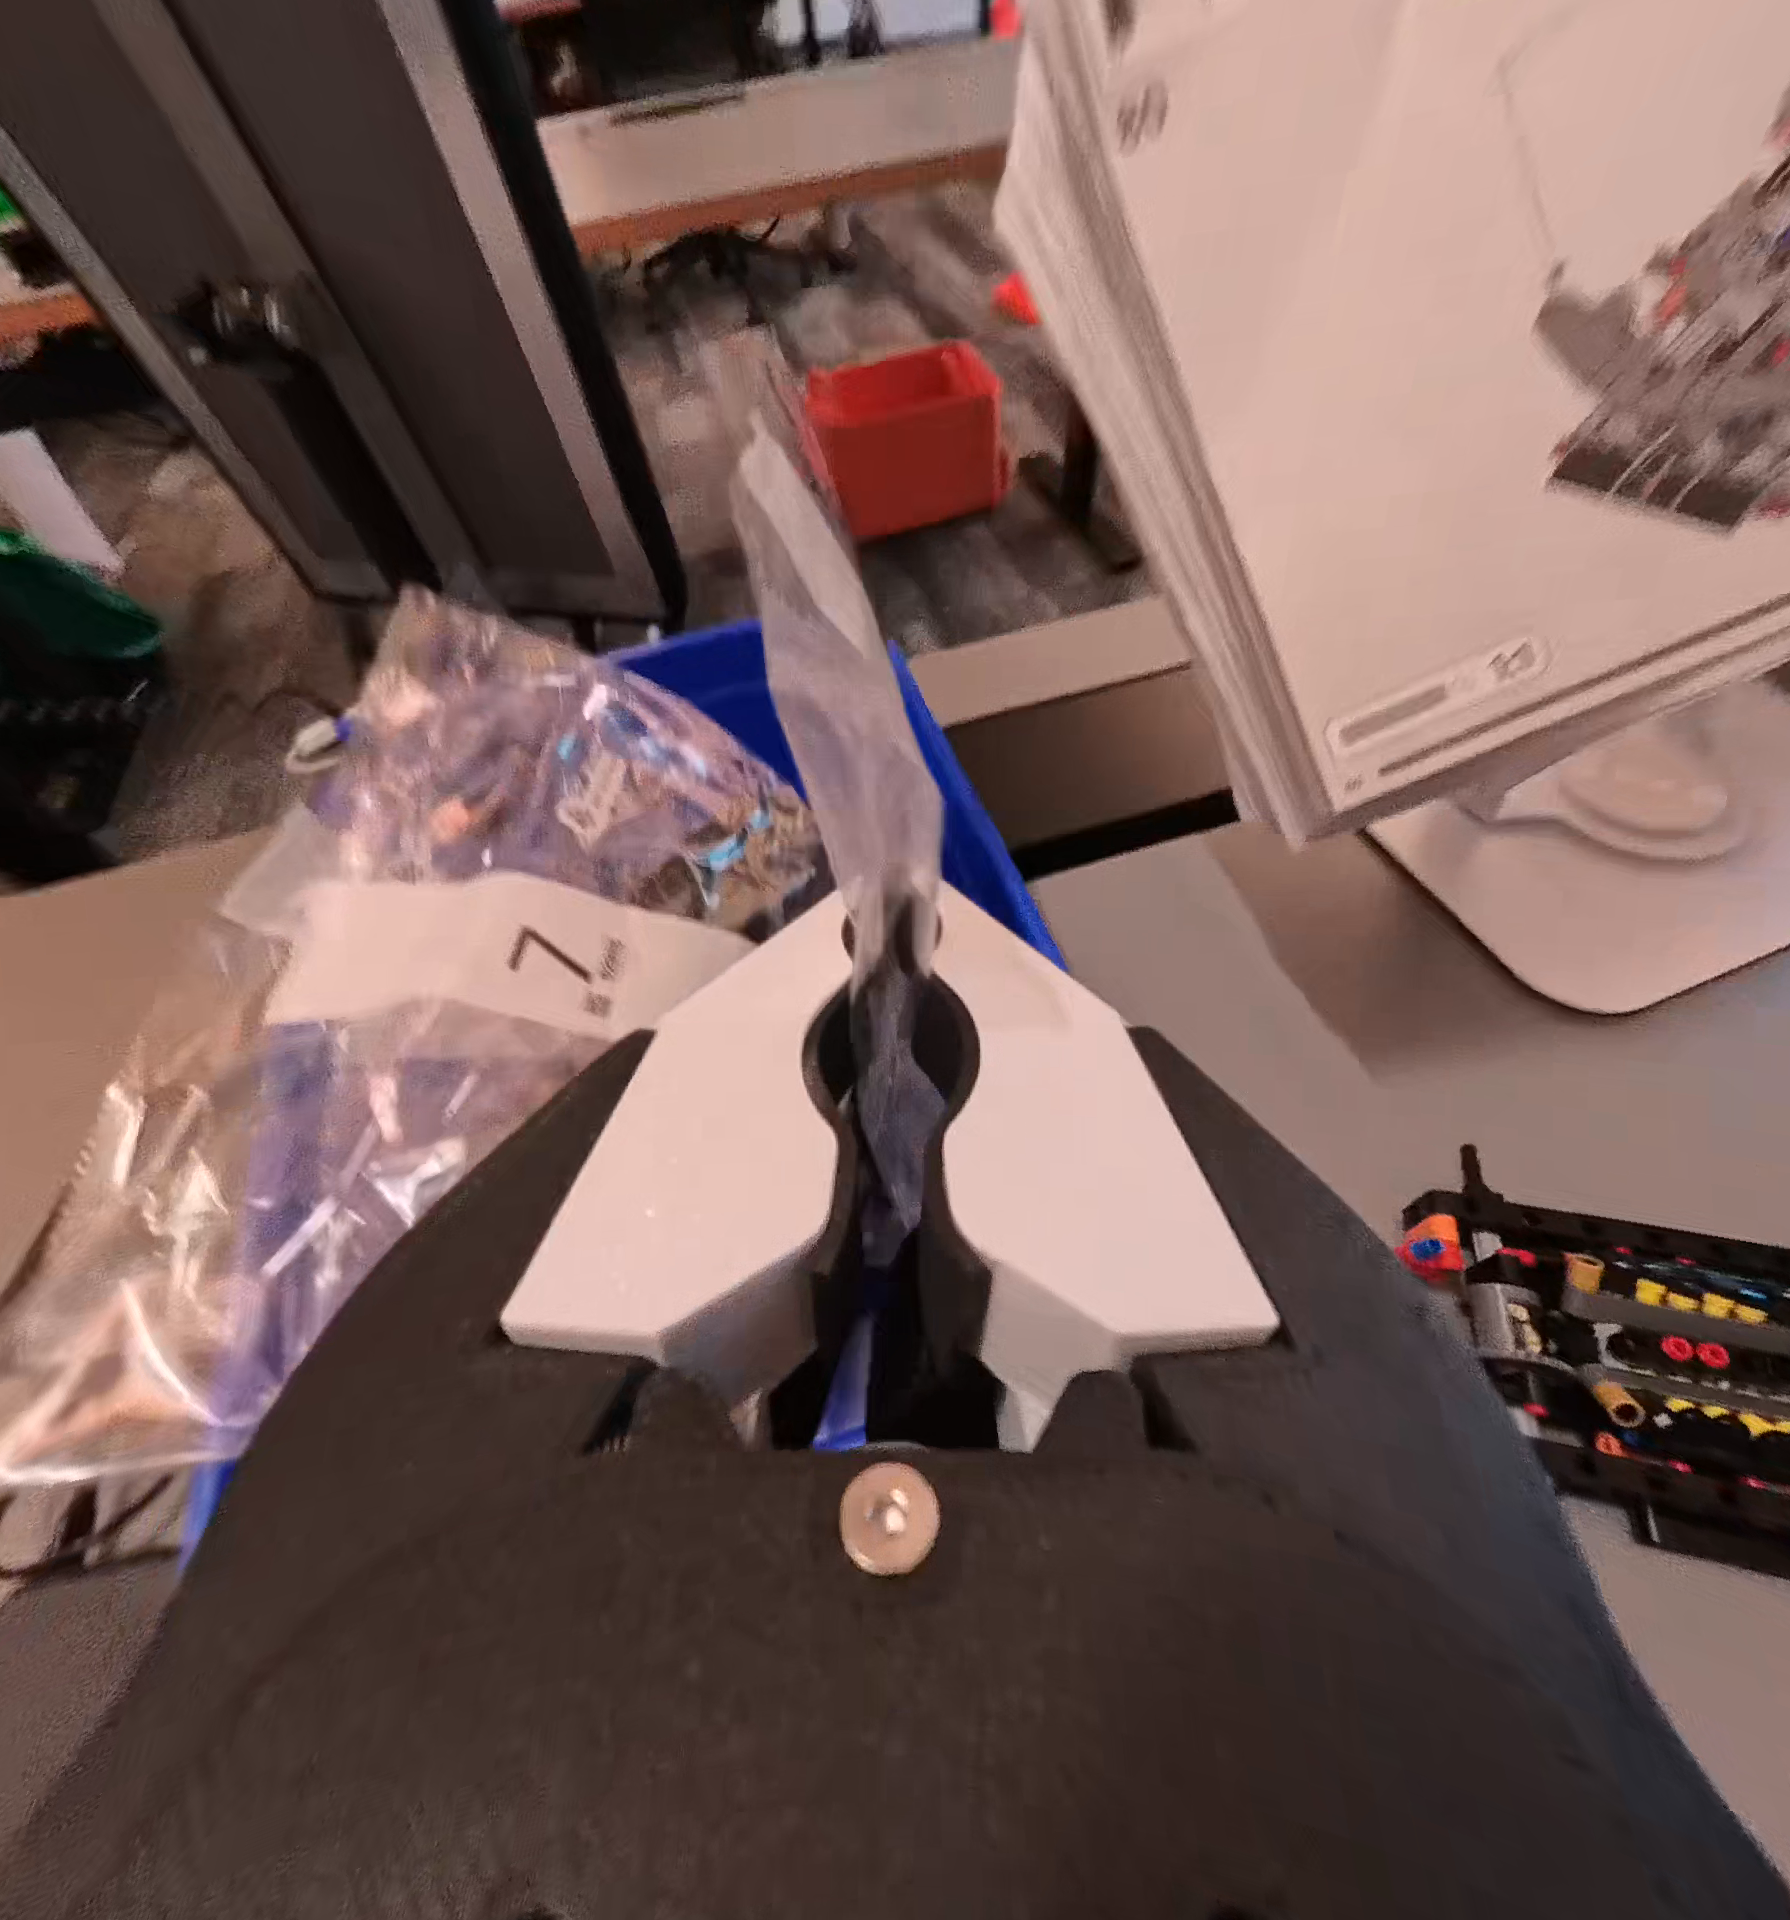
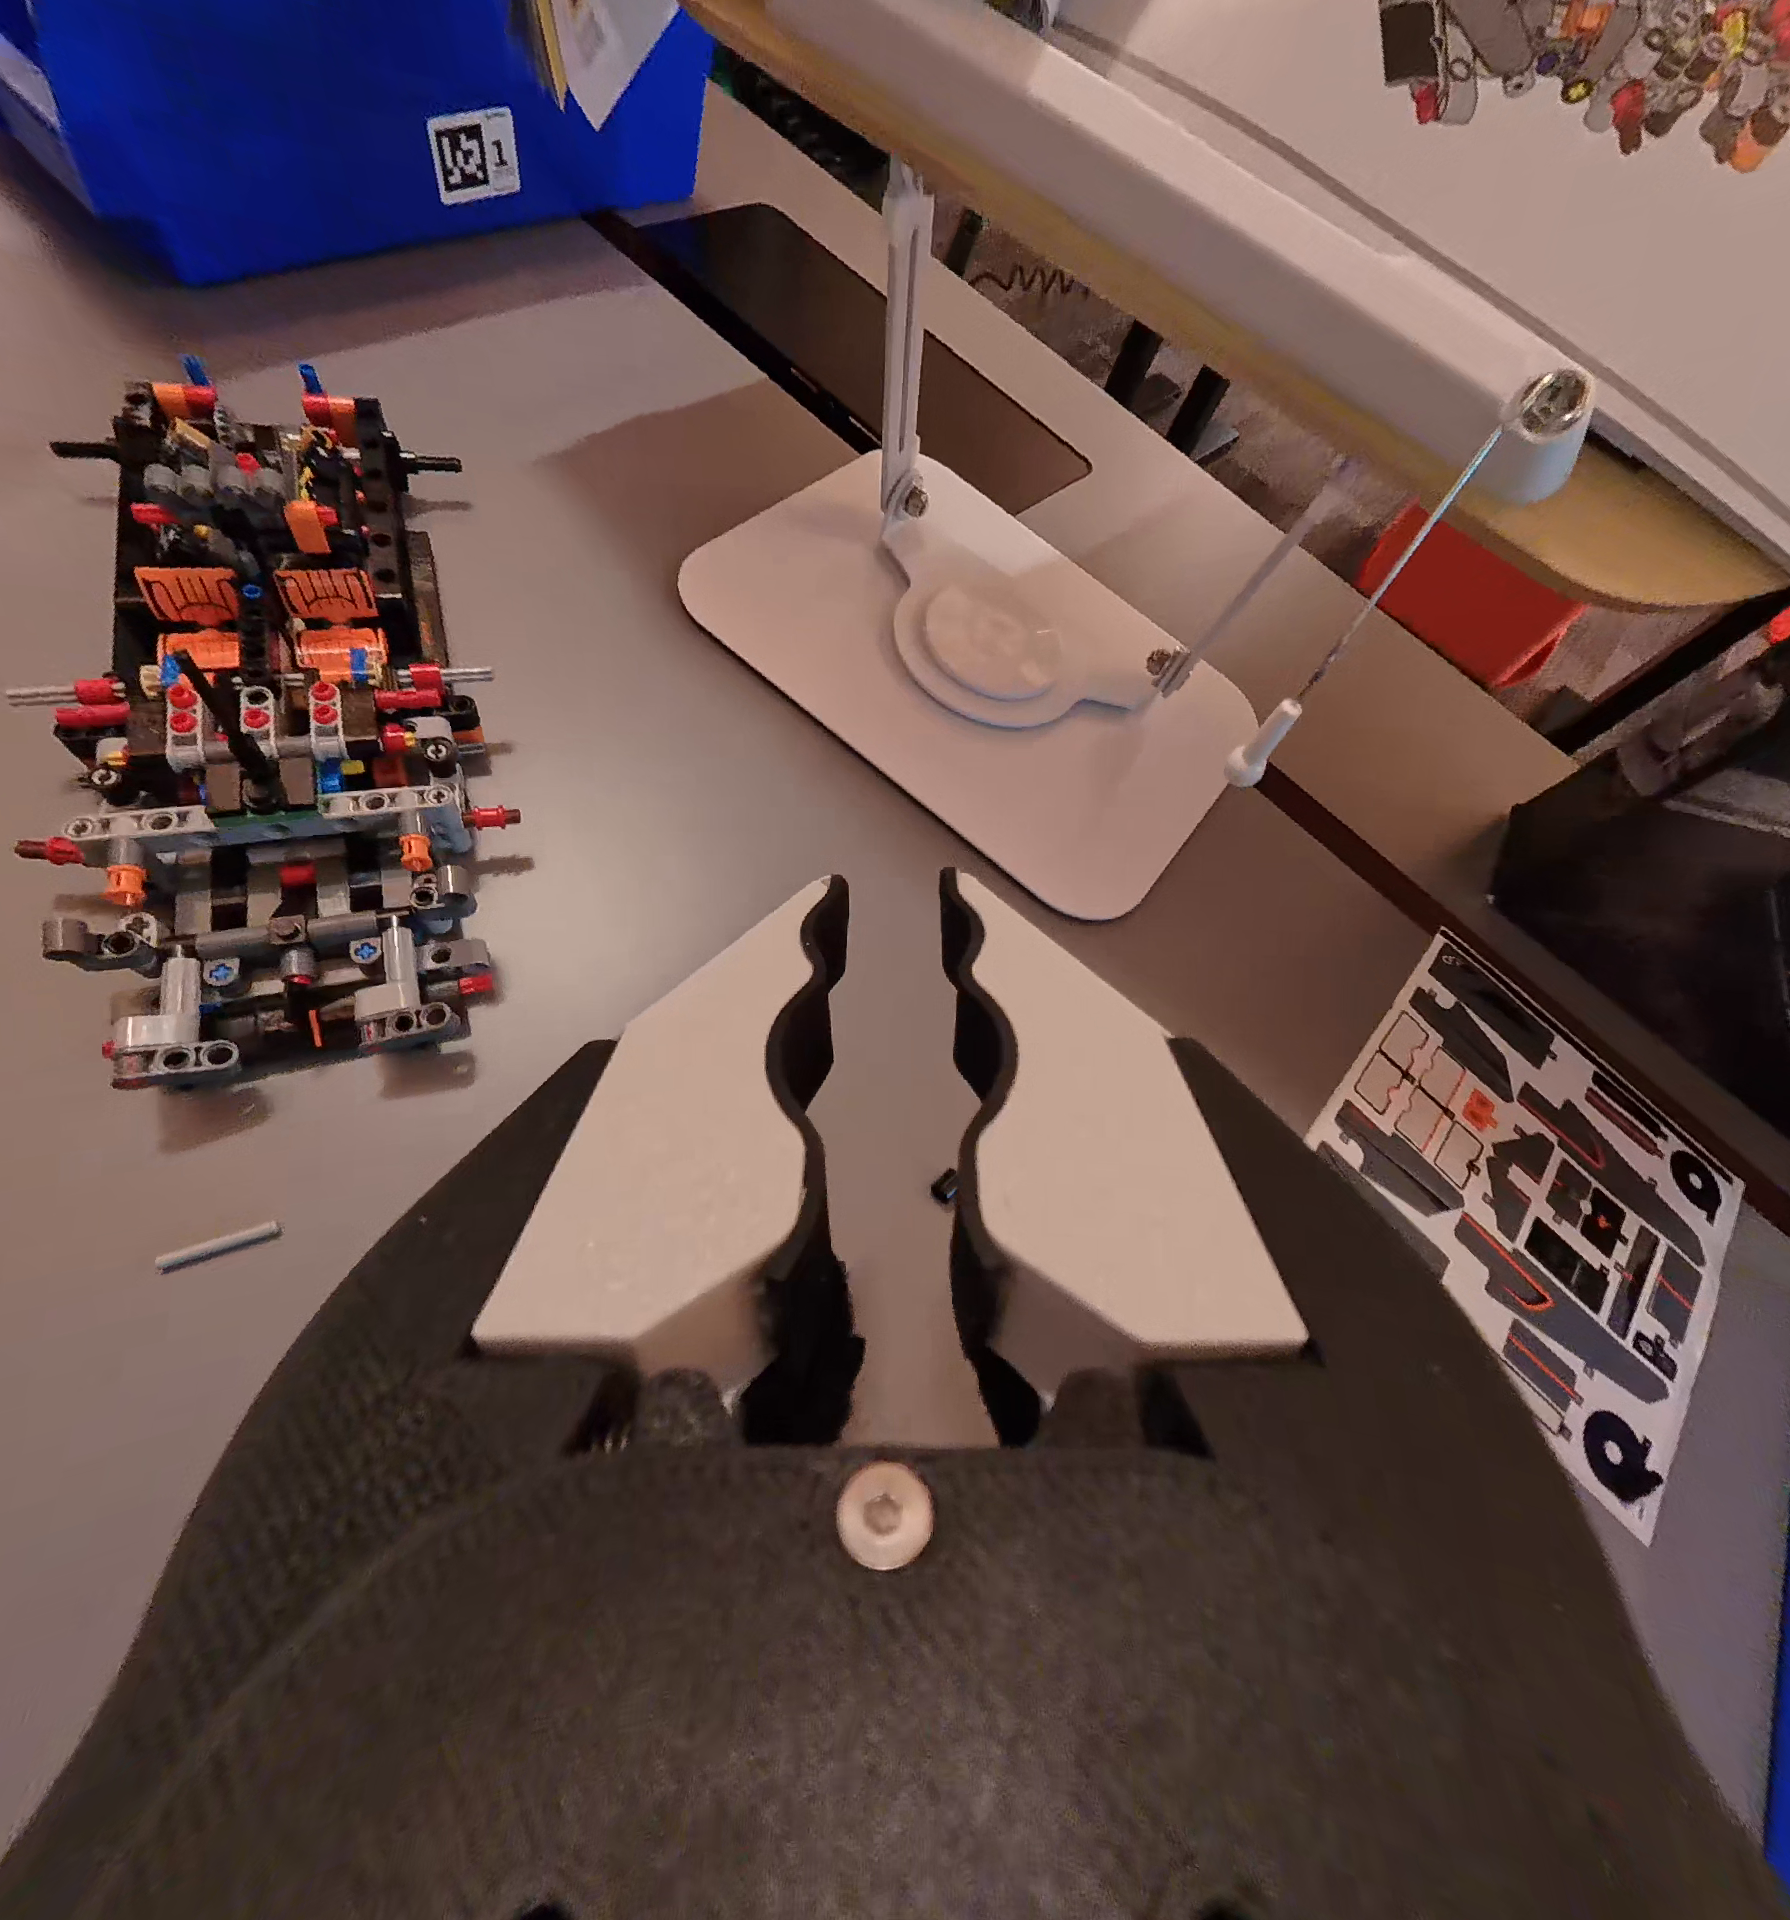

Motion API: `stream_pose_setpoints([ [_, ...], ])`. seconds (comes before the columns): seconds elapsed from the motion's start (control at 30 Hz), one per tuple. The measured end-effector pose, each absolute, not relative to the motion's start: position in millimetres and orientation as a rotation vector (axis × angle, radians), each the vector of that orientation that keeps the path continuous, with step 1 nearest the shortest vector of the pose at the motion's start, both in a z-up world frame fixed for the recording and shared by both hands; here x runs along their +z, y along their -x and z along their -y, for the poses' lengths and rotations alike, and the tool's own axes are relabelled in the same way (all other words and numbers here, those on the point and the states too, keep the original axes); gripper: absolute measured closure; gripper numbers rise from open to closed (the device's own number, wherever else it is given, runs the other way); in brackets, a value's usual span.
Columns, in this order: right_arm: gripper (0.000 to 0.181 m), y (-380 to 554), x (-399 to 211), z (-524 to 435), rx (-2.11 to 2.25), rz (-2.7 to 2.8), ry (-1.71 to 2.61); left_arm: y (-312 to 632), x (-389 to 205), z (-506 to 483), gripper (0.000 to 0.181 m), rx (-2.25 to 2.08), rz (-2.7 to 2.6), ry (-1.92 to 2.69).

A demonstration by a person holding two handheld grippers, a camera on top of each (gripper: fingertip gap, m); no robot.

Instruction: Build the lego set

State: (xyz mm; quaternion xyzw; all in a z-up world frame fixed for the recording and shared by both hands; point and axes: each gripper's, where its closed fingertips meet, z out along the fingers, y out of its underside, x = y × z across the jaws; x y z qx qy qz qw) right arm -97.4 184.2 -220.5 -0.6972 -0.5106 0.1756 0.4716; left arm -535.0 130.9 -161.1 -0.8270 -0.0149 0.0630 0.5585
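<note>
My left gripper (image 1: 893, 935) is shut on a clear plastic bag (image 1: 839, 665), which sticks up between the fingers above a blue bin (image 1: 974, 831). Other clear bags of small parts (image 1: 434, 831) lie in and over that bin. The partly built black, grey and orange lego chassis (image 2: 257, 727) lies on the grey table to the left of my right gripper; it also shows in the left wrist view (image 1: 1639, 1361). My right gripper (image 2: 893, 883) is open and empty, low over the table. A small black piece (image 2: 940, 1187) lies on the table between its fingers.
A white stand (image 2: 974, 686) holds the open instruction book (image 1: 1442, 364) above the table. A sticker sheet (image 2: 1535, 1216) lies at the right. A thin grey axle (image 2: 218, 1245) lies at the left. A blue bin (image 2: 351, 135) stands at the back left. Some 45 cm of space lies between my two pairs of fingers. The thin grey axle (image 2: 218, 1245) lies around 20 cm away from my right fingertips.
</note>
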Motion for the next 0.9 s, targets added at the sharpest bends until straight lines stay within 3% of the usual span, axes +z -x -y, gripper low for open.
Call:
stream_pose_setpoints([
  [0.23,0.16,114.7,-213.2,-172.9,0.577,1.288,1.683,539.2,-78.9,-105.5,0.181,-0.024,-0.032,1.78],
  [0.47,0.127,166.2,-180.4,-130.6,0.893,1.401,1.578,478.3,1.9,-65.8,0.181,-0.124,-0.181,1.674],
  [0.63,0.088,206.8,-151.5,-96.4,1.291,1.429,1.53,395.8,42.5,-34.4,0.181,-0.251,-0.352,1.61],
  [0.77,0.067,234.5,-143.9,-68.1,1.602,1.436,1.5,331.1,68.3,-8.8,0.181,-0.334,-0.469,1.537],
  [0.9,0.063,244.5,-95.4,-29.5,2.135,1.277,1.281,288.0,66.4,-0.6,0.181,-0.499,-0.481,1.494],
])
